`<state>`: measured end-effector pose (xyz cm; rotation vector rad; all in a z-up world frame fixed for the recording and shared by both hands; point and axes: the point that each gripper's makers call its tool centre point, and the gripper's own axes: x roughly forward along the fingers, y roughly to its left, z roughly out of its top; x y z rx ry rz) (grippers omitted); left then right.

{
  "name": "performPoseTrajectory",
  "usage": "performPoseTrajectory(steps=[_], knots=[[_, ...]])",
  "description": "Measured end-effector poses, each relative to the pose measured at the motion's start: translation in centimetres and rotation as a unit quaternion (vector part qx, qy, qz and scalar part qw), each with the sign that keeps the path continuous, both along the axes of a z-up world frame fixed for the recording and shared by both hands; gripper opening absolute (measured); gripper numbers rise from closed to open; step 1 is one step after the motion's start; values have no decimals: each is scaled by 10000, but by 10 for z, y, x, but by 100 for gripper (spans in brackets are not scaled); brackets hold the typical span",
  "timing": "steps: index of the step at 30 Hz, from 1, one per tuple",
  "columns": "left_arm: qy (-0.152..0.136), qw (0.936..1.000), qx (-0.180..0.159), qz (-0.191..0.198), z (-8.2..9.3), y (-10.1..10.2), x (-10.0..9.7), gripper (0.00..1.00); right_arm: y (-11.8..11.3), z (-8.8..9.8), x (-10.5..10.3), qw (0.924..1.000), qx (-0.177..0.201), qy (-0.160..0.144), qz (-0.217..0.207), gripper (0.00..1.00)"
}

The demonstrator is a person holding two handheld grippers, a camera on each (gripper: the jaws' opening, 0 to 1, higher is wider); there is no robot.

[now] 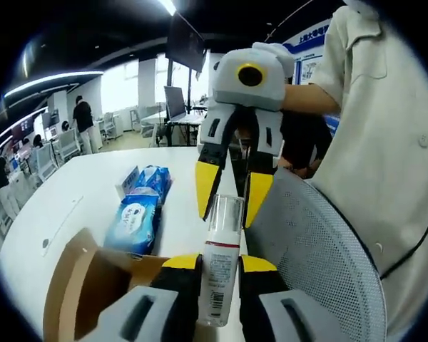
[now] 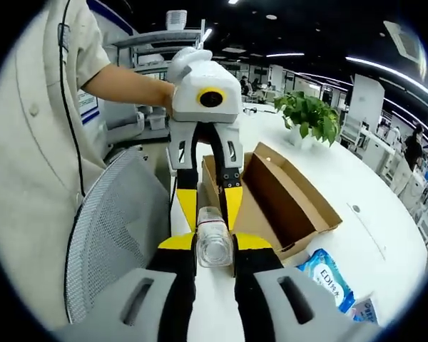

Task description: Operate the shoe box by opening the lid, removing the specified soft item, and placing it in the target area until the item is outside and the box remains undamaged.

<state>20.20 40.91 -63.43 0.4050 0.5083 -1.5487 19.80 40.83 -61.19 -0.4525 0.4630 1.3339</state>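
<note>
Yellow-padded and face to face, the left tool [image 1: 221,263] and the right tool [image 1: 227,214] both grasp one clear-capped bottle [image 1: 221,267] above the edge of the white bench [image 1: 71,192]. The left is clenched on its labelled body; the right appears closed on the cap. The bottle's long axis runs straight from one tool to the other, so we judge this a hand-over in which either could take the load once the other lets go. The shoe box [image 2: 299,206] lies open on the bench, flaps spread, just beyond the left tool and on its side of the bottle. A blue soft pack [image 1: 135,221], which we take for the soft item, is already outside the box, flat on the bench beside it. A second pack [image 1: 153,178] lies just beyond, nearly touching the first. Whichever tool is freed first has the shorter reach if it is the left. The right gripper view adds what the left cannot: the box's bare brown interior, with nothing we can make out inside, and a potted plant [image 2: 310,114] farther along the bench. The left gripper view alone shows the bottle's label and red band. A mesh chair back [image 1: 321,256] stands between the bench and the person [image 1: 385,142] holding the tools.
</note>
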Motion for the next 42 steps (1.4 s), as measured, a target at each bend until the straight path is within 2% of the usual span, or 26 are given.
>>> performPoseTrajectory(steps=[5,11,14,17,23,26,42], knots=[[-16,10000,-73,60,2,-3,2,19,-4,3,3,9999,-107,67,-33,16],[-142,9998,-82,102,5,-7,6,20,-9,4,6,9996,-269,2,26,16],[-187,9996,-94,165,6,-8,9,28,-13,6,10,9996,-286,1,4,15],[-236,9994,-126,235,7,-7,12,30,-16,7,15,9995,-313,-13,-29,15],[-312,9974,-107,636,5,7,28,36,-25,10,27,9992,-381,-71,-78,16],[-315,9959,-146,830,7,13,33,42,-32,12,36,9989,-434,-105,-116,16],[-351,9797,-251,1960,14,60,56,67,-78,27,89,9949,-911,-384,-202,16]])
